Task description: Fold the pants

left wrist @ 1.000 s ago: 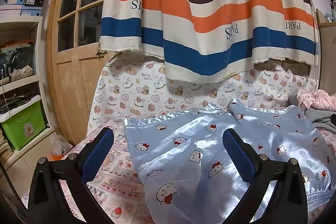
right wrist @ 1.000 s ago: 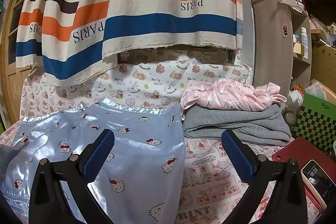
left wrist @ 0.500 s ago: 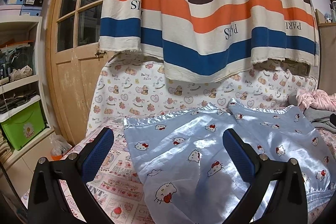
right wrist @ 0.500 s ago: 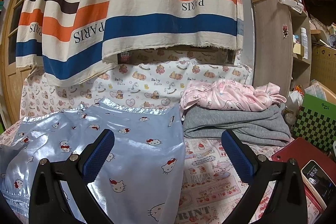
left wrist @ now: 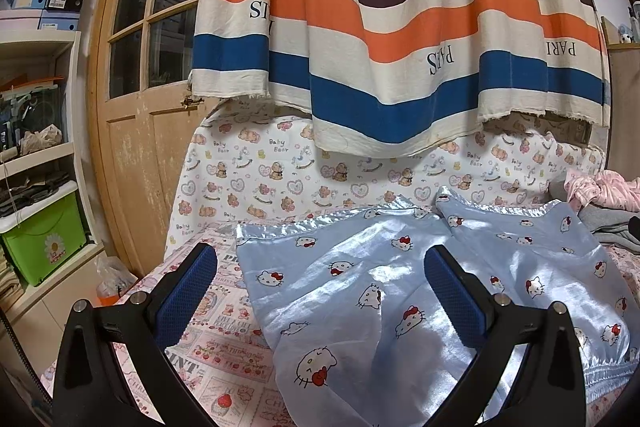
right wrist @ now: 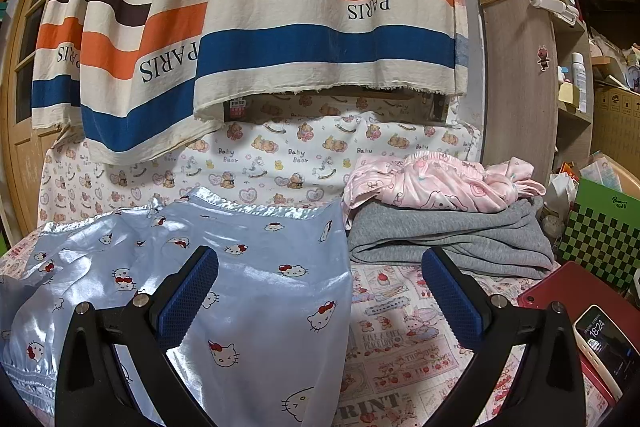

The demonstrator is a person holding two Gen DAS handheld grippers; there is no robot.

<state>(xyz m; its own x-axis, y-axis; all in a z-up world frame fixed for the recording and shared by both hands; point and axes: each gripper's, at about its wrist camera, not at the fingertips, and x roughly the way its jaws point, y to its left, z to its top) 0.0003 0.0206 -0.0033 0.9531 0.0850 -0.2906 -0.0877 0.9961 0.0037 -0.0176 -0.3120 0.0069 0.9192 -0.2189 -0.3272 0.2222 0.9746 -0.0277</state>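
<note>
Satin pants, pale blue with a cat print, lie flat on the printed sheet, legs running away from the cameras toward the back wall, hems at the far end and the gathered waistband nearest. Left gripper hovers low above the left leg, level and pointing forward, fingers spread wide and holding nothing. Right gripper hovers the same way at the right leg's outer edge, also spread and empty. Right of it, a pink garment sits on a grey one.

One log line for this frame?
stage: pre-grasp | left gripper: open, empty | right gripper: open, empty | blue pants: flat, unfolded
</note>
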